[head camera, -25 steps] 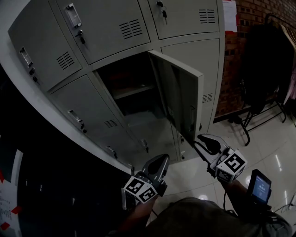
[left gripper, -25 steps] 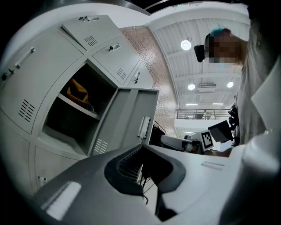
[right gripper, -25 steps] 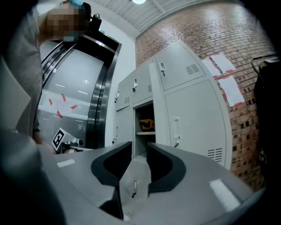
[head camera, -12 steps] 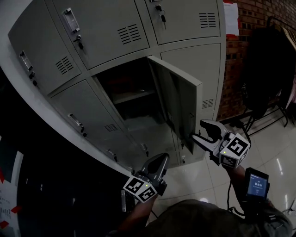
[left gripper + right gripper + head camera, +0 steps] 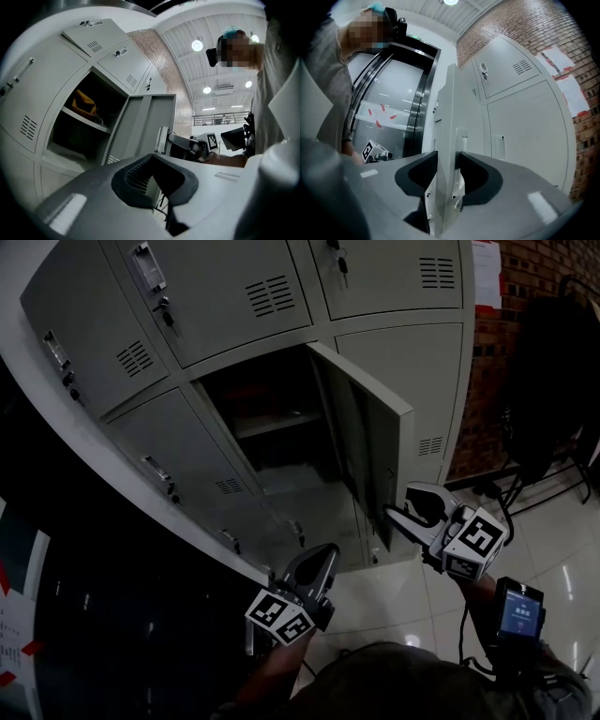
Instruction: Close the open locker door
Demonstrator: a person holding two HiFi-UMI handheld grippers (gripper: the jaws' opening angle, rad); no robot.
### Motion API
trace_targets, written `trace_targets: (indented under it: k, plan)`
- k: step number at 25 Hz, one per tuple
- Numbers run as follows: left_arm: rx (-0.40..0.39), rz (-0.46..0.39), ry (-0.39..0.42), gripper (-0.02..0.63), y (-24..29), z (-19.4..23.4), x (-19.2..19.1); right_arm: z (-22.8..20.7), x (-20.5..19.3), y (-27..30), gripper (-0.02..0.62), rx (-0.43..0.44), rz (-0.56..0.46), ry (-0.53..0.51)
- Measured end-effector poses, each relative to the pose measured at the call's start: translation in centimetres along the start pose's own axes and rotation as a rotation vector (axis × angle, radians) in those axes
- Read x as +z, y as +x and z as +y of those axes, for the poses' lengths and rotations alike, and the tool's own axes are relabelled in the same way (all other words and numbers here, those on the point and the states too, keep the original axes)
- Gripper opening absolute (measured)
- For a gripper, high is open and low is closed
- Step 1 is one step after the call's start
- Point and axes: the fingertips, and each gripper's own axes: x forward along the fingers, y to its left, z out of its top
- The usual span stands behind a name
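The grey locker door [image 5: 375, 442] stands open, swung out to the right of its dark compartment [image 5: 272, 418]. My right gripper [image 5: 401, 502] sits at the door's free lower edge. In the right gripper view the door [image 5: 451, 117] runs edge-on between the jaws of that gripper [image 5: 447, 178], which have just been closing and press on it from both sides. My left gripper [image 5: 323, 552] hangs low in front of the lockers, shut with nothing in it. The left gripper view shows its jaws [image 5: 157, 185] together, the door [image 5: 140, 126] beyond, and the right gripper [image 5: 180, 143] at the door's edge.
Closed grey lockers [image 5: 225, 296] surround the open one. An orange thing [image 5: 84, 103] lies on the shelf inside. A brick wall [image 5: 487, 381] and a dark chair or rack [image 5: 553, 362] stand to the right on a glossy floor. A small screen [image 5: 518, 610] is strapped to the right forearm.
My right gripper has risen and moved up to the door's free edge, and its jaws now straddle that edge. The left gripper has stayed in place.
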Motion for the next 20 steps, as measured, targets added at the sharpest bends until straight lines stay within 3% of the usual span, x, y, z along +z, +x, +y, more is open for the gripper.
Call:
trace_targets:
  k: [9, 20]
  plan:
    - [0.070, -0.017, 0.023, -0.018, -3.1, 2.1, 1.4, 3.5, -0.4, 3.2, 0.143, 0.061, 0.011, -0.009]
    - [0.057, -0.048, 0.046, -0.019, -8.4, 10.4, 5.1, 8.2, -1.6, 12.2, 0.146, 0.000, 0.036, -0.056]
